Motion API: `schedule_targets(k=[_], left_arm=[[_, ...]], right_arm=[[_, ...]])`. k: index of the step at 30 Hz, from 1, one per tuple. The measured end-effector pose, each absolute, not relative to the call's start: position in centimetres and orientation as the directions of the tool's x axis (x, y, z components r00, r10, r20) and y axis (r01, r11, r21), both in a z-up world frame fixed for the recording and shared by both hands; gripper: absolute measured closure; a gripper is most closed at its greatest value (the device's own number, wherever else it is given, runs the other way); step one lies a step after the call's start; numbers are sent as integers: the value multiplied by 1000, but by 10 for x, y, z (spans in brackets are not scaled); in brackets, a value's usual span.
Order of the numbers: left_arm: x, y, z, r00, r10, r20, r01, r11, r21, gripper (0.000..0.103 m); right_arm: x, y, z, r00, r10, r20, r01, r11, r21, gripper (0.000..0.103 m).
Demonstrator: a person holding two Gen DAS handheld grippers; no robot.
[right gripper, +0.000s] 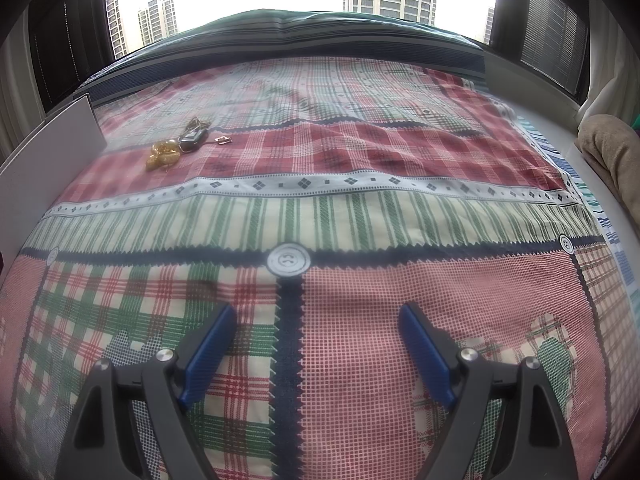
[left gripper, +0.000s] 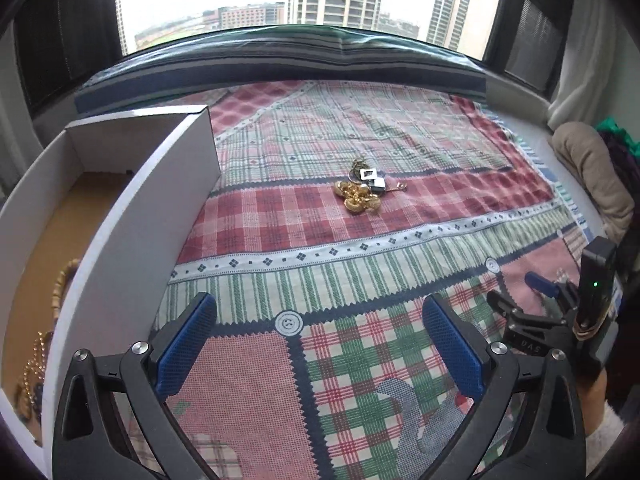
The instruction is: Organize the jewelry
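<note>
1. So, both claws are wide and holding nothing: left claw [left gripper: 320, 344] beside the white box [left gripper: 132, 216], right claw [right gripper: 316, 352] over the plaid bedspread [right gripper: 360, 208].
2. The jewelry pile [left gripper: 362, 192] sits mid-bed, well apart from both.
3. I'd come down over one gold piece, pinch only that, then lift clear.
4. The clump runs roughly toward the window; no clear pointing end.
5. Beaded strands [left gripper: 36, 360] already lie in the box.
</note>
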State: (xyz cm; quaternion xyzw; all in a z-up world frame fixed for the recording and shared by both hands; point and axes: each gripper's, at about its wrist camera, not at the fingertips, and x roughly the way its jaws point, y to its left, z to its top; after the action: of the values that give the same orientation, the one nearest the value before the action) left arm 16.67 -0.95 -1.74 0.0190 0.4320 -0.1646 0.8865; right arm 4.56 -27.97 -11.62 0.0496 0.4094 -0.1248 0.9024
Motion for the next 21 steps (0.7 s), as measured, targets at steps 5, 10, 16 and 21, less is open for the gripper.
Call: schedule_targets(k=[5, 10, 16, 21], left_arm=[[208, -3, -2, 558, -317, -767, 273, 943, -191, 1], [240, -64, -31, 504, -304, -809, 390, 915, -102, 1], [282, -127, -81, 559, -176, -810, 411, 908, 86, 2], [310, -137, -112, 540, -147, -828, 374, 924, 80, 15]], right_arm=[[45, -280, -116, 633, -185, -751, 266, 964, -13, 17], [46, -280, -116, 633, -184, -752, 266, 964, -12, 17], [46, -279, -116, 633, -184, -752, 266, 964, -12, 17], [45, -279, -116, 633, -184, -752, 266, 964, -12, 17]])
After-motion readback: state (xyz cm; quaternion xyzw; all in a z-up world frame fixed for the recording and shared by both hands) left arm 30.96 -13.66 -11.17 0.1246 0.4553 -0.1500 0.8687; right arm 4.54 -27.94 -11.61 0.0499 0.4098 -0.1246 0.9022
